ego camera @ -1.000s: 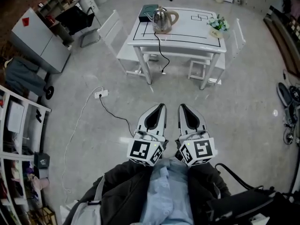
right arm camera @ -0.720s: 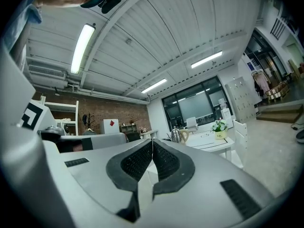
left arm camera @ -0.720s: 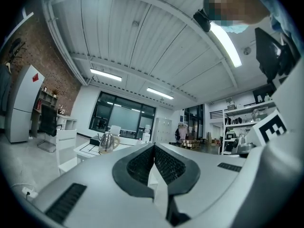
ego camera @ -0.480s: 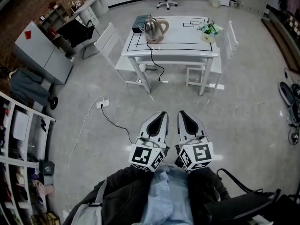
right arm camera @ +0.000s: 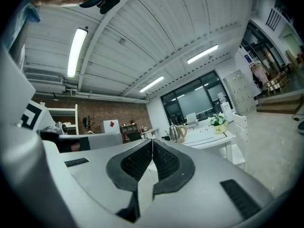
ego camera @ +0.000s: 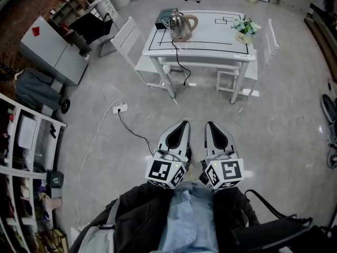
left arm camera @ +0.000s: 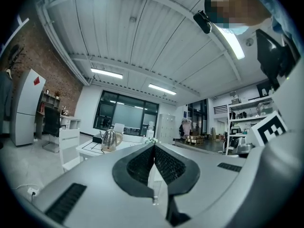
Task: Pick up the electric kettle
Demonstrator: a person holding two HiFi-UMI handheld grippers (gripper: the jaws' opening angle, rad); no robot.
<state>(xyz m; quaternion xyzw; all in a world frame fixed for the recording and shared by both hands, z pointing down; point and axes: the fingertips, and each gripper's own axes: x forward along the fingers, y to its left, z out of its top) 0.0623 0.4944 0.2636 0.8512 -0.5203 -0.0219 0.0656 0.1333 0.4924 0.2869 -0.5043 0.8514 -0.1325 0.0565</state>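
Observation:
A steel electric kettle (ego camera: 181, 25) with a tan handle stands at the left end of a white table (ego camera: 210, 40), well ahead of me across the floor. Its black cord (ego camera: 179, 62) hangs off the table's front edge. The kettle also shows small in the left gripper view (left arm camera: 110, 139) and in the right gripper view (right arm camera: 177, 132). My left gripper (ego camera: 181, 126) and right gripper (ego camera: 211, 127) are held side by side close to my body, far from the table. Both point level toward the table with their jaws shut and nothing between them.
A dark box (ego camera: 164, 19) sits behind the kettle and a potted plant (ego camera: 245, 27) at the table's right end. White chairs (ego camera: 126, 44) flank the table. A power strip (ego camera: 120, 108) and its cable lie on the floor ahead left. Shelves (ego camera: 21, 152) line the left side.
Both grippers have kept together in front of me. The view has swung, and the table and kettle have shifted slightly within it.

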